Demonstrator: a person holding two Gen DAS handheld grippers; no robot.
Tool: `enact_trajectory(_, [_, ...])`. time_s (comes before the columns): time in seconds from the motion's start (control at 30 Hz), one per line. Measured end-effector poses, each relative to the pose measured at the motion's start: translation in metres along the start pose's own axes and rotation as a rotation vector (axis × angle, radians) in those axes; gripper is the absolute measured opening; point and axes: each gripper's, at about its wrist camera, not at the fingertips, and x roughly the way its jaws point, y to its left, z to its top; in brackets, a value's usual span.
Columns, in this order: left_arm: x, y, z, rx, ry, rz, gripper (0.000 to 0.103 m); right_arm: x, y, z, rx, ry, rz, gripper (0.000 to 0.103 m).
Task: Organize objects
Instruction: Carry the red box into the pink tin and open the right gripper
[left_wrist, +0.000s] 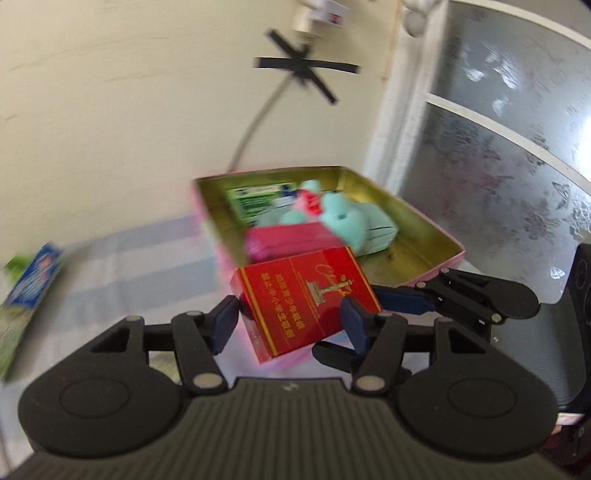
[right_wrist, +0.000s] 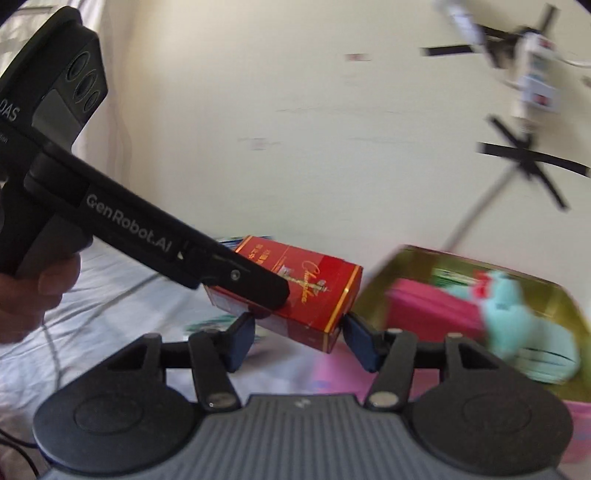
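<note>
A red carton (left_wrist: 306, 299) with gold lettering is held tilted above the near corner of a pink tin (left_wrist: 436, 236) with a gold inside — the left tool (left_wrist: 291, 317) clamps it between its blue pads. In the right wrist view the right tool (right_wrist: 299, 332) has its pads at the carton's two ends; blur leaves it unclear whether they press on it. Inside the tin lie a magenta box (left_wrist: 291, 236), mint-green soft items (left_wrist: 354, 221), something red (left_wrist: 308, 201) and a green-and-white packet (left_wrist: 255, 201). To the tin's left, a green-and-blue box (left_wrist: 26, 295) rests on the pale striped cloth (left_wrist: 129, 258) of the counter. Behind the tin, a grey cable (left_wrist: 255, 122) is taped to the cream wall (left_wrist: 110, 110) with black strips (left_wrist: 306, 68).
</note>
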Motion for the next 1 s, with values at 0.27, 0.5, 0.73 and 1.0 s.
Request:
enact_trajectory(0.27, [0.1, -0.032, 0.031, 0.028, 0.08, -0.028, 0.064, 0.018, -0.087, -0.018, 0.142, 0.045, -0.21, 0.063])
enact_trajectory(0.5, [0.089, -0.043, 0.025, 0.109, 0.038, 0.109, 0.068, 0.009, -0.096, -0.029, 0.241, -0.003, -0.254, 0.068])
enact_trajectory(0.73, [0.048, -0.025, 0.021, 0.09, -0.017, 0.235, 0.071, -0.003, -0.075, -0.017, 0.255, -0.049, -0.209, 0.07])
enact_trajectory(1.0, [0.005, 0.019, -0.004, 0.036, -0.029, 0.361, 0.073, -0.006, -0.026, -0.005, 0.242, -0.064, -0.129, 0.072])
